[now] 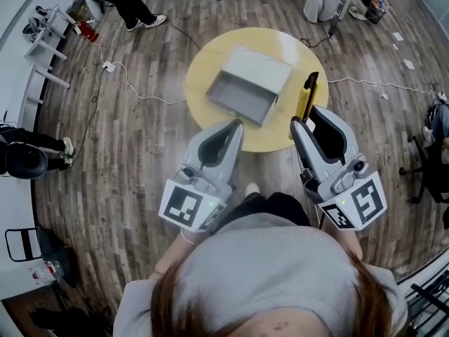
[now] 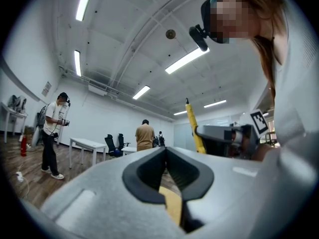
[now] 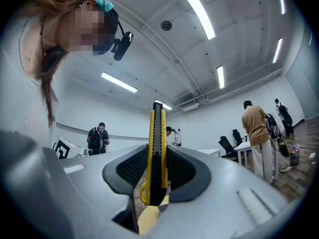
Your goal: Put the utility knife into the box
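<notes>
Carry step: right gripper clamps the utility knife above the tabletop edge, just beside the box. Left gripper closed, empty. Next: move over the open box, lower, release.

In head view utility knife base behind right tool, table near rim behind left tool, bystander cropped at top

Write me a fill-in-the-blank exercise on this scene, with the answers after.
1. The right claw is shut on the yellow ____.
2. The left claw is shut and holds ____.
3. The open grey box sits on a round ____.
Answers: utility knife; nothing; table.
</notes>
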`<state>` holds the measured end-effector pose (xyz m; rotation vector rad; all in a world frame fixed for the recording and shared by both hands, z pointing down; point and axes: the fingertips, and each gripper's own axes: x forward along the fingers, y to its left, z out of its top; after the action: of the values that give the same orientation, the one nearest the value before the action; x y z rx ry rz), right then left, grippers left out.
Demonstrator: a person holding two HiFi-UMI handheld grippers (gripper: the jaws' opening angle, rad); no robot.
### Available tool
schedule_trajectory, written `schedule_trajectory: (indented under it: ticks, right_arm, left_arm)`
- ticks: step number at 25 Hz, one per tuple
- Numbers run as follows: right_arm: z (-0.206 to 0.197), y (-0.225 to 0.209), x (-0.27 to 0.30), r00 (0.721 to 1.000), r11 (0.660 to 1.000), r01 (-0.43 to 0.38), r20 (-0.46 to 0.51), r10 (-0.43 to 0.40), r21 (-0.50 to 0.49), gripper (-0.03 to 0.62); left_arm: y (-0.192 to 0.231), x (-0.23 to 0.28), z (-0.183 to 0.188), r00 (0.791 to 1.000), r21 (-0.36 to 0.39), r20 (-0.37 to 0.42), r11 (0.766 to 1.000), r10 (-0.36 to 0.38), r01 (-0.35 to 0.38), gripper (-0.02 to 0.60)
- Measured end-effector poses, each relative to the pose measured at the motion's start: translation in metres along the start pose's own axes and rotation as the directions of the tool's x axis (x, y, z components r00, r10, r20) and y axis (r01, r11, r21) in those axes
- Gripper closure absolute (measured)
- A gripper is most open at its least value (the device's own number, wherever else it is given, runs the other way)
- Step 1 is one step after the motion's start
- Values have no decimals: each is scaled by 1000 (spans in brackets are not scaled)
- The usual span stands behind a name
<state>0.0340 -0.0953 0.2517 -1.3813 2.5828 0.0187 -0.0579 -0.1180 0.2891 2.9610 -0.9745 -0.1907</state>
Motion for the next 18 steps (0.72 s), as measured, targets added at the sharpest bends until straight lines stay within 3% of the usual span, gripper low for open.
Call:
schedule_trajectory:
  ticks: [8, 18]
  right_arm:
    - [-17, -33, 21, 999, 999, -12, -33, 13, 35, 474]
    - [-21, -82, 78, 993, 993, -112, -44, 113, 28, 474]
  left_arm:
    - [20, 27, -13, 999, -27, -18, 999, 36, -36, 580]
    - [77, 83, -1, 993, 10, 26, 993, 118, -118, 580]
